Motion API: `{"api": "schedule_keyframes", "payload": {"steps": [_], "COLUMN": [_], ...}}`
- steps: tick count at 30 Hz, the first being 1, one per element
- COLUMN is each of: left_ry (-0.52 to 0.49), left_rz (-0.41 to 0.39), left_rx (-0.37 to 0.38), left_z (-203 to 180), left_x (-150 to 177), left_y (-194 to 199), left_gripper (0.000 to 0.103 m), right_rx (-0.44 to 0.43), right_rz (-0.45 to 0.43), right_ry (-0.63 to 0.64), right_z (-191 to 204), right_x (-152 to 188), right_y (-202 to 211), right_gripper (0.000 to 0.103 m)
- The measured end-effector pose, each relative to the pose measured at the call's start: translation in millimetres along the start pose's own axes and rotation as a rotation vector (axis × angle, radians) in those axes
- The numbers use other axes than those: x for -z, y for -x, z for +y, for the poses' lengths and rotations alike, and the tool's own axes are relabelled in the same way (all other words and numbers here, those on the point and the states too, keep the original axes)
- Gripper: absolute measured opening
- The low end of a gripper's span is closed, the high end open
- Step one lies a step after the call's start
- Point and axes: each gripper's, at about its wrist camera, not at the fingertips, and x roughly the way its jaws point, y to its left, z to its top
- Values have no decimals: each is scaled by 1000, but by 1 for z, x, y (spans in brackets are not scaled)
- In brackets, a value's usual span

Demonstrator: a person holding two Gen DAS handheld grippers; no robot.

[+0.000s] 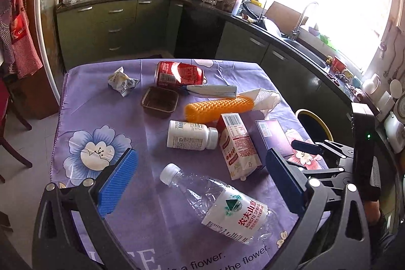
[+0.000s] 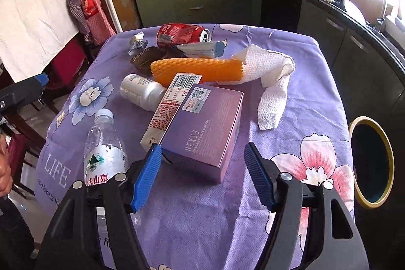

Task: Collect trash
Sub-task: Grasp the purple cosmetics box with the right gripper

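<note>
Trash lies on a purple flowered tablecloth (image 1: 101, 118). My left gripper (image 1: 202, 179) is open above an empty clear water bottle (image 1: 220, 201). Beyond it lie a white pill bottle (image 1: 189, 134), a red-and-white carton (image 1: 238, 143), an orange foam net (image 1: 217, 108), a red can (image 1: 179, 74), a brown tray (image 1: 159, 101) and a crumpled wrapper (image 1: 121, 81). My right gripper (image 2: 202, 173) is open, its jaws at either side of the near end of a purple box (image 2: 205, 128). A paper towel (image 2: 273, 82) lies to the right. The right gripper also shows in the left wrist view (image 1: 314, 146).
A bin with a yellow rim (image 2: 372, 161) stands just off the table's right edge. Dark green kitchen cabinets (image 1: 114, 22) and a counter with a sink (image 1: 303, 42) run behind and to the right. Chairs (image 1: 10, 143) stand at the left.
</note>
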Motion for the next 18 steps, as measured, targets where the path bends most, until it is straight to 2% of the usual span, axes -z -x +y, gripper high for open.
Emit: {"api": "schedule_keyframes", "payload": {"steps": [3,5,9,14,18], "left_ry": [10,16,9,-4,0], "left_rz": [2,3,7,6,8], "left_rx": [5,10,17,12,14], "left_z": [4,5,4,1,0], "left_x": [3,4,5,6,7], "left_y": [-3,-5,-7,-7,-8], "left_gripper": [96,96,96,96,96], "right_rx": [1,0,62,110,124], "right_rz": [-17,-33,-49,-27,-24], "right_ry": [-26,-32,-21,-34,-22], "right_z": [2,5,7,-2,-3], "right_x": [0,0,1,3,4], "right_y": [1,0,-3,-13,-24], "right_gripper": [68,73,74,63,61]}}
